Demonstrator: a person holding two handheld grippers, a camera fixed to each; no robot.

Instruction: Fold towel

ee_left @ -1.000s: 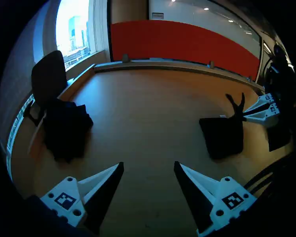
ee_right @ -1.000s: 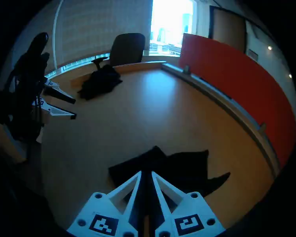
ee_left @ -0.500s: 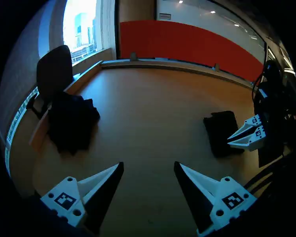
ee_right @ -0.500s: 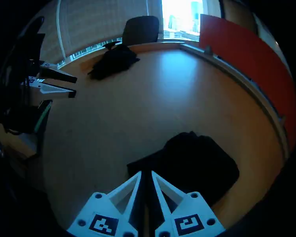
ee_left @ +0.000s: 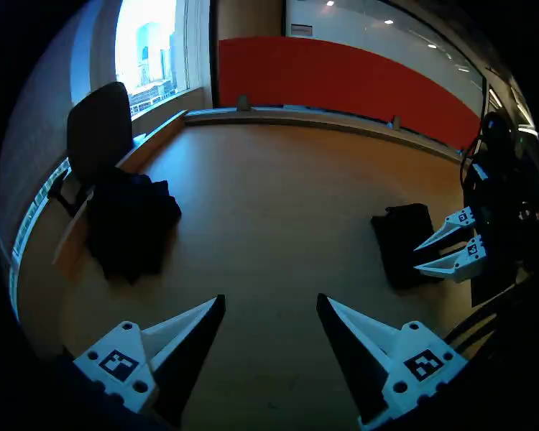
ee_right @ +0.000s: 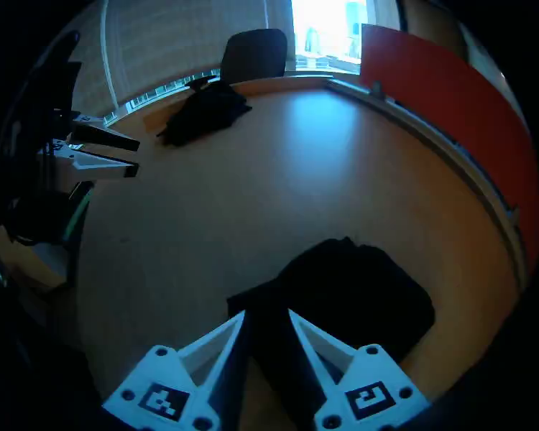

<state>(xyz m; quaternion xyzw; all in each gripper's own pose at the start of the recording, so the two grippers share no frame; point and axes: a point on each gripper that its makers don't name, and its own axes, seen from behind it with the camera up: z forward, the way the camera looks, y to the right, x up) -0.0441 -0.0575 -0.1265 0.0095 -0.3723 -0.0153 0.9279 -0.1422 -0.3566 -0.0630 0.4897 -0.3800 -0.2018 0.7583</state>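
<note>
On the pale wooden tabletop (ee_right: 197, 215), just ahead of the right gripper (ee_right: 266, 316), the dark, soft fabric towel (ee_right: 356, 294) is found lying as a compact, rounded bundle that appears to be doubled over at least once. The right gripper's jaws are parted by a narrow gap at the near edge of the towel; dark cloth is seen between and beneath them, but it cannot be told whether any of it is pinched. The left gripper (ee_left: 269, 298) is held over bare tabletop, well apart from the towel, with its jaws spread wide and nothing between them. The towel is judged to be light and limp, with no stiffness of its own, so any unsupported part is expected to sag and the stacked layers are expected to slide over one another when lifted. Hold should be taken at a corner or along a free edge, with all layers caught between the pads. The smooth wood is likely to let the bundle be dragged rather than opened if only one edge is pulled. A separate dark heap of cloth (ee_left: 129, 223) lies beside a black office chair (ee_left: 97, 133), well apart from the work.
</note>
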